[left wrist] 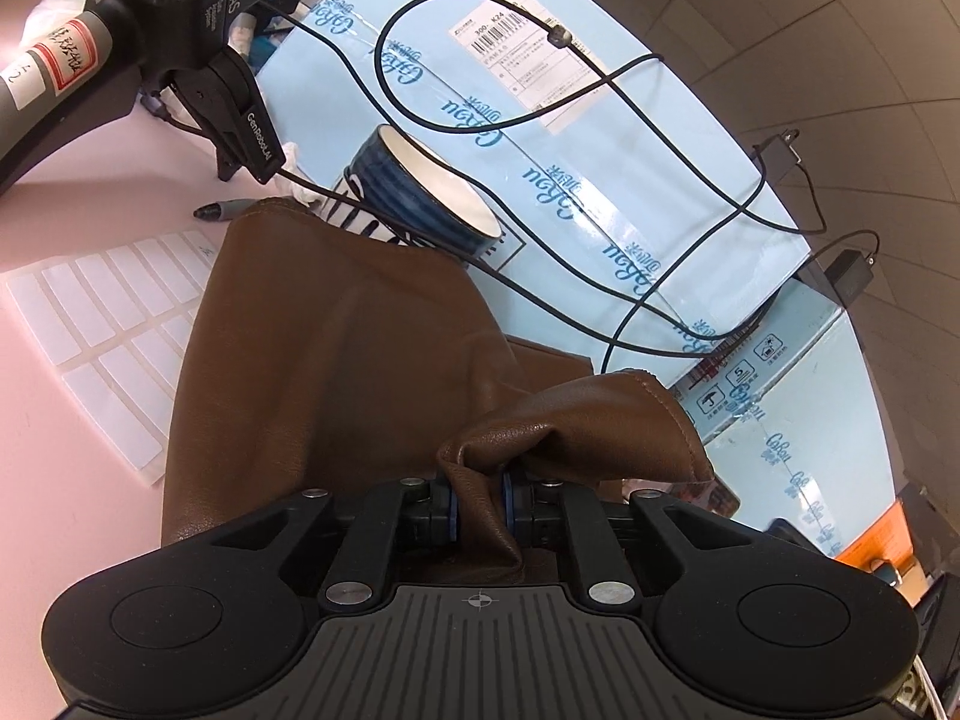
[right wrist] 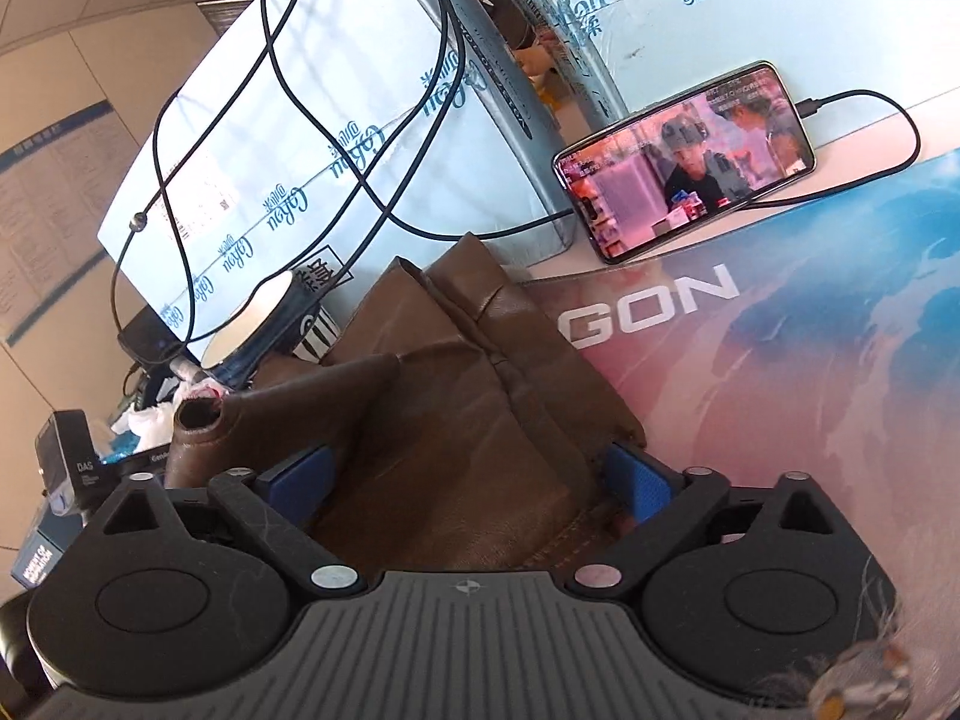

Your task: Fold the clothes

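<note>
Brown leather-look garment on bench, just in front of blue bowl. Left gripper clamped tight on 1 bunched edge. Right gripper spread wide, straddling cloth, gripping nothing. Fold apparently underway, unfinished; 1 flap raised.

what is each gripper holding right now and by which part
The left gripper is shut on a bunched cuff end of the brown leather garment. The right gripper is open, straddling it without gripping.

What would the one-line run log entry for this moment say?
left gripper: shut on brown garment | right gripper: open, straddling garment | fold: not finished
</note>
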The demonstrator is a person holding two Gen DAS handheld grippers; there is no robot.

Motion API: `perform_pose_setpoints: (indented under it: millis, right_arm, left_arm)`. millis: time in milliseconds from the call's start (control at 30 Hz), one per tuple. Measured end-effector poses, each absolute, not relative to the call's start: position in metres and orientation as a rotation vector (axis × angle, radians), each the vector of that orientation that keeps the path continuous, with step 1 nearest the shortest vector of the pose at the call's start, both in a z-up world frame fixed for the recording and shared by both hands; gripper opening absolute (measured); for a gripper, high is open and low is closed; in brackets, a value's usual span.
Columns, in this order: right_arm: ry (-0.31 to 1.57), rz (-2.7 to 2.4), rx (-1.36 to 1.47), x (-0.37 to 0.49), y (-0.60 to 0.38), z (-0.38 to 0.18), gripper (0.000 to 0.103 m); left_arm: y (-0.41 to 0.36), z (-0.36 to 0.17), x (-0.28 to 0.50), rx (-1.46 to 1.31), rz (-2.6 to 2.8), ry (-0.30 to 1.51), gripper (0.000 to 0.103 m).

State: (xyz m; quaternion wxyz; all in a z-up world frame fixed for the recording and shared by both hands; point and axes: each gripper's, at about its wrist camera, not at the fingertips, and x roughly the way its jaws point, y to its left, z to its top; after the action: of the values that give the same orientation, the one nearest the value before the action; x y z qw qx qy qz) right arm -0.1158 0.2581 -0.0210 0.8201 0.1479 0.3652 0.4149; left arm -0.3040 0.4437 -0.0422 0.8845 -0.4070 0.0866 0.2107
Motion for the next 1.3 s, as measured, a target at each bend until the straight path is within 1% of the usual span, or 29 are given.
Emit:
perform_pose_setpoints:
  millis: [33, 100, 133, 233, 400, 567, 667, 800, 900, 1067, 1200, 1300]
  right_arm:
    - [0.799, 0.894, 0.325, -0.113, 0.262, -0.022, 0.043]
    - [0.851, 0.935, 0.375, -0.11, 0.262, -0.027, 0.034]
    - [0.846, 0.97, 0.373, -0.112, 0.26, -0.026, 0.03]
    - [0.827, 1.075, 0.372, -0.118, 0.25, -0.022, 0.023]
    - [0.778, 1.218, 0.418, -0.126, 0.221, -0.001, 0.02]
    - [0.763, 1.294, 0.462, -0.123, 0.175, 0.015, 0.019]
    - [0.728, 1.315, 0.492, -0.118, 0.14, 0.024, 0.019]
    - [0.644, 1.285, 0.537, -0.104, 0.088, 0.033, 0.019]
    - [0.582, 1.221, 0.589, -0.088, 0.044, 0.038, 0.019]
    - [0.427, 1.0, 0.616, -0.063, -0.04, 0.043, 0.019]
    - [0.352, 0.807, 0.615, -0.052, -0.101, 0.038, 0.019]
    - [0.361, 0.694, 0.567, -0.053, -0.131, 0.024, 0.019]
  left_arm:
    - [0.443, -0.042, -0.305, -0.843, 0.436, 0.167, 0.013]
    - [0.442, -0.041, -0.308, -0.831, 0.431, 0.138, 0.013]
    - [0.44, -0.04, -0.31, -0.821, 0.429, 0.124, 0.011]
    - [0.43, -0.033, -0.316, -0.734, 0.429, 0.058, 0.01]
    - [0.4, -0.017, -0.337, -0.556, 0.545, -0.064, 0.009]
    - [0.35, 0.009, -0.365, -0.462, 0.587, -0.197, 0.008]
    - [0.32, 0.027, -0.363, -0.393, 0.562, -0.233, 0.008]
    - [0.295, 0.045, -0.344, -0.39, 0.442, -0.297, 0.008]
    - [0.277, 0.057, -0.311, -0.39, 0.344, -0.296, 0.008]
    - [0.257, 0.049, -0.244, -0.525, 0.181, -0.276, 0.008]
    - [0.24, 0.027, -0.198, -0.639, 0.128, -0.17, 0.008]
    - [0.233, 0.006, -0.183, -0.714, 0.146, -0.052, 0.008]
